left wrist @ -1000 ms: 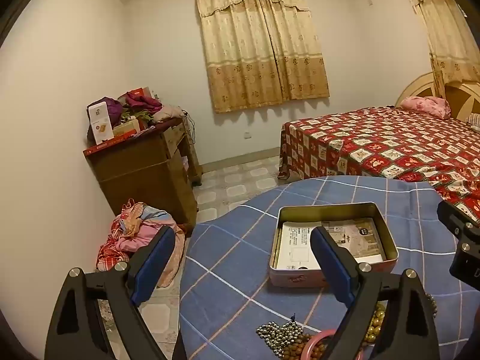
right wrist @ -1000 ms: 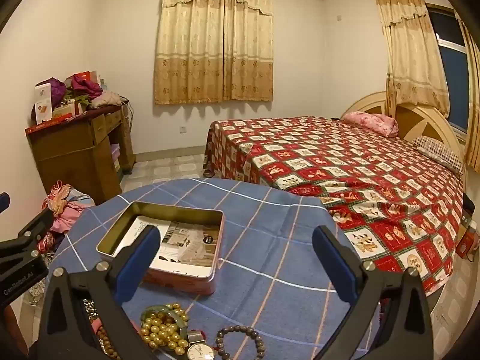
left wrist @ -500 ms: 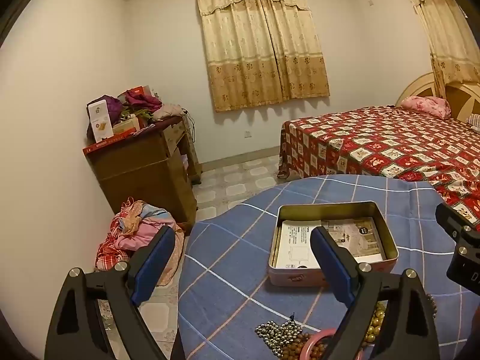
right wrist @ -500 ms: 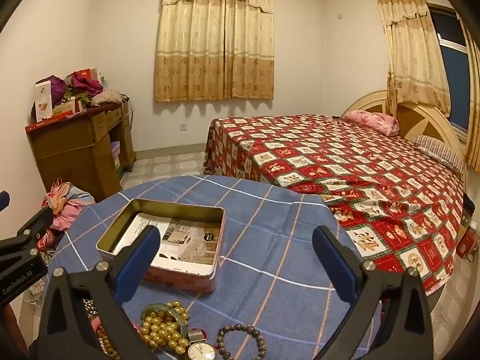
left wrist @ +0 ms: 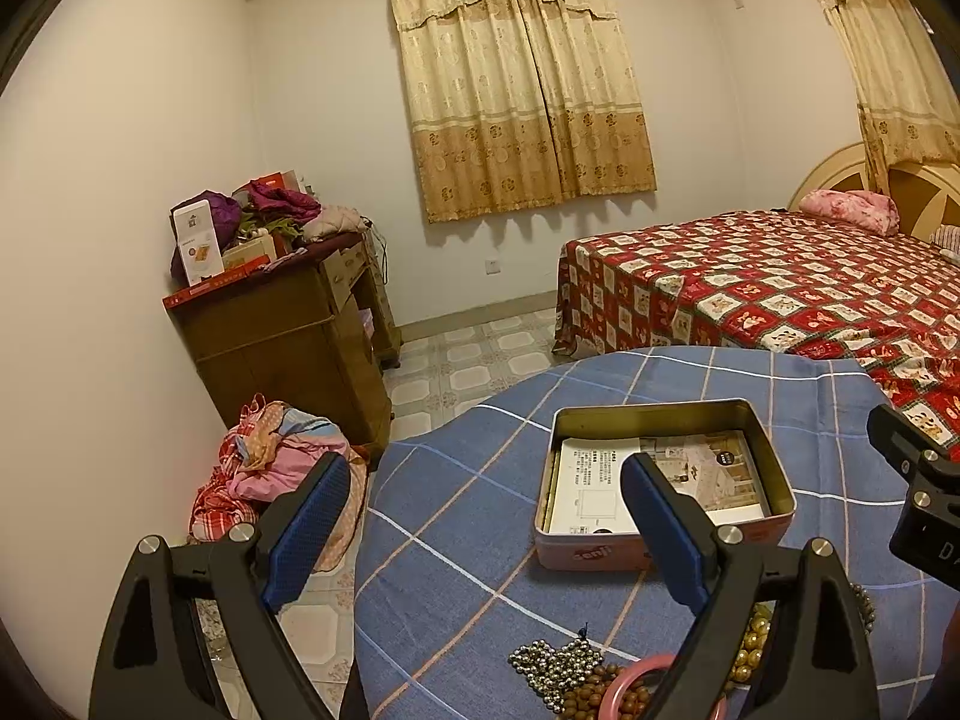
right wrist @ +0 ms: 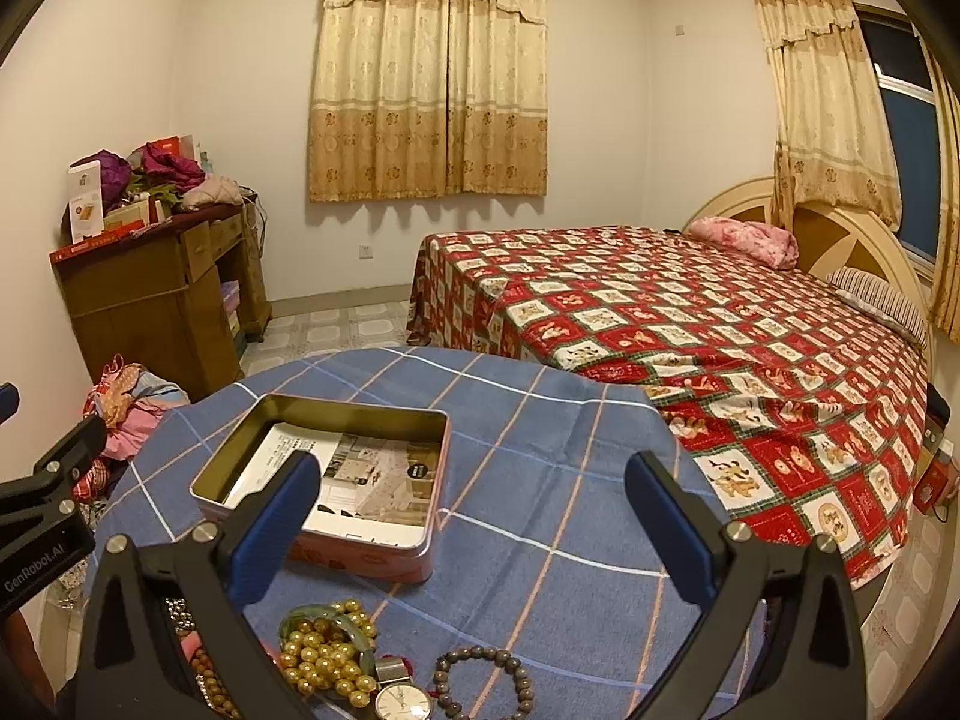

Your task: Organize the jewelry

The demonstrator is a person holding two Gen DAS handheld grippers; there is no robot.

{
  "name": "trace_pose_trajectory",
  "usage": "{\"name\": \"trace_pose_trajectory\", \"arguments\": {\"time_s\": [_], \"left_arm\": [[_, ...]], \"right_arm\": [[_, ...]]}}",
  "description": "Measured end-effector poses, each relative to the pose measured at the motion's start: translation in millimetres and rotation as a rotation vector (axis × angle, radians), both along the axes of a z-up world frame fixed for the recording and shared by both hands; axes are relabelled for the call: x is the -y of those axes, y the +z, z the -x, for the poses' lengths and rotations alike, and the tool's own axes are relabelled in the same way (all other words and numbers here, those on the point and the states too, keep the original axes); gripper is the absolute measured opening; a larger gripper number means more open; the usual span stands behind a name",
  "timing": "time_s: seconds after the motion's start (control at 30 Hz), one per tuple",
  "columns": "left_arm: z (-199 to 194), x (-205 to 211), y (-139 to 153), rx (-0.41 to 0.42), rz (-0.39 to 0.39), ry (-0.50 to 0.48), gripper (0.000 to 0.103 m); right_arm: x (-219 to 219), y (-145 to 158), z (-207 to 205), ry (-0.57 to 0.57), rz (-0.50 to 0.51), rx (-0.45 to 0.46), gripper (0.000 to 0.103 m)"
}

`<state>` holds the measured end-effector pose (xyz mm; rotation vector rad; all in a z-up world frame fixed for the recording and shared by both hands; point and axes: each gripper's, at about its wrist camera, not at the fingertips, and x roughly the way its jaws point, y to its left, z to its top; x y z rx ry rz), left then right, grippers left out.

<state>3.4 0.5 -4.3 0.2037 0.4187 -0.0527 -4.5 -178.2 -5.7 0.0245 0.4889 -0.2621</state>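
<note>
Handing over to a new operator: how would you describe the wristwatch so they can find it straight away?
Start at the round table with the blue checked cloth and go to its near edge, in front of the open tin. The wristwatch lies between the gold bead strand and the grey bead bracelet; it alone has a round white dial.

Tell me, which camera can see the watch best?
The right wrist view. The watch lies at the bottom edge there, its round pale face showing between the gold beads and the dark bead bracelet. The left wrist view shows no watch; the left gripper blocks part of the jewelry pile.
</note>
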Motion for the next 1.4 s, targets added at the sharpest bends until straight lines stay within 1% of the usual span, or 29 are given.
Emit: {"name": "trace_pose_trajectory", "arguments": {"time_s": [0.53, 0.77, 1.2, 1.23, 1.4], "left_arm": [[1.6, 5.3, -3.0, -0.003, -0.006, -0.003, 0.092], [6.1, 2.5, 1.2, -0.004, -0.004, -0.005, 0.092], [10.4, 1.5, 1.5, -0.005, -0.007, -0.007, 0.092], [3.3, -0.3, 1.0, -0.006, -0.005, -0.004, 0.092], [5.1, -1.4, 0.4, -0.009, -0.004, -0.005, 0.092]], "right_arm": [[5.1, -8.0, 6.0, -0.001, -0.011, 0.000, 0.103], [5.7, -10.5, 8.1, 0.002, -0.006, -0.002, 0.103], [5.6, -10.3, 8.0, 0.000, -0.006, -0.007, 0.103], [5.8, -10.3, 8.0, 0.001, -0.006, -0.007, 0.103], [5.4, -9.5, 7.6, -0.001, -0.007, -0.012, 0.103]]}}
